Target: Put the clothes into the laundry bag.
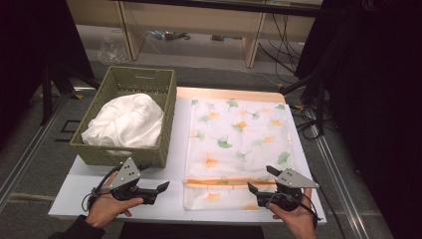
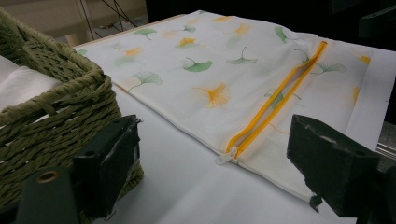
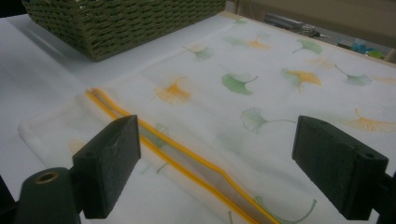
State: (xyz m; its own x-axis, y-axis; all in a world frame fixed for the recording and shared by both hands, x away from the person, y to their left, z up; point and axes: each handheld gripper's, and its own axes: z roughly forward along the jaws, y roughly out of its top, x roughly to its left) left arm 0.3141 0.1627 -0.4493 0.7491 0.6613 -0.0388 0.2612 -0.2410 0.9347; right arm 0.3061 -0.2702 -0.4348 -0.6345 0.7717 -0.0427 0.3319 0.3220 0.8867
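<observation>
Laundry bag (image 1: 239,144): thin, limp, light; best gripped beside zipper (image 2: 275,100). Both tongs released, nothing held.

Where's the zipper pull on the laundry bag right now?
In the left gripper view, the zipper pull lies at the near end of the orange zipper, on the bag's edge towards the basket, between the open left gripper's jaws.

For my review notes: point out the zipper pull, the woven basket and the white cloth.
White zipper pull (image 2: 226,157), left gripper view, its tab.
Green woven basket (image 1: 110,155), high view, front wall.
Crumpled white cloth (image 1: 128,119), high view, its middle.
</observation>
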